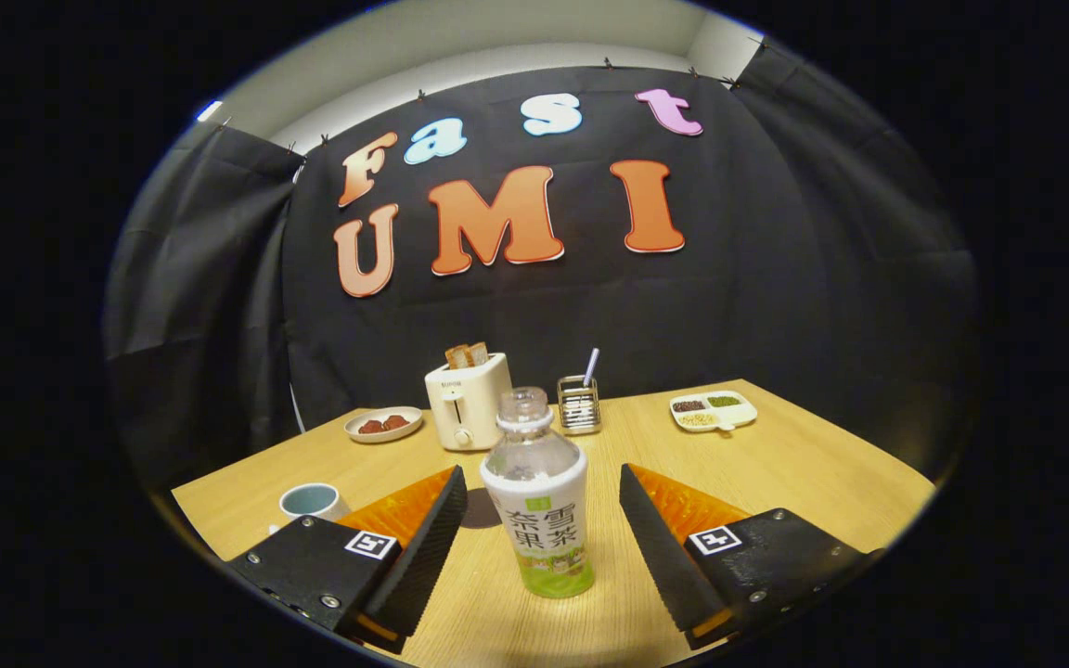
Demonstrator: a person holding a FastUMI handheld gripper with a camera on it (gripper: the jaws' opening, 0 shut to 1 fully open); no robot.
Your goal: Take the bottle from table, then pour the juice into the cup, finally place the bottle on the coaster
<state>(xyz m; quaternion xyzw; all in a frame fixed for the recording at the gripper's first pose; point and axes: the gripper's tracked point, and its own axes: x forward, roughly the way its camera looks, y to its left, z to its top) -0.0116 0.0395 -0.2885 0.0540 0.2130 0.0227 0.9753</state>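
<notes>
Black ribbed fingers (423, 547) of the claw (542, 538) stand spread wide, released, with the clear, capless plastic bottle with a white-and-green label (539, 501) upright between them on the pale wooden bench (804, 464), touching neither; a dark round coaster (482, 510) lies just behind the bottle, partly hidden; a pale blue-lined cup (310, 501) sits beyond the left finger; farther back stand a cream toaster holding toast (466, 399), a small dish of red pieces (383, 424), a wire holder (579, 404) and a divided white tray (713, 410).
</notes>
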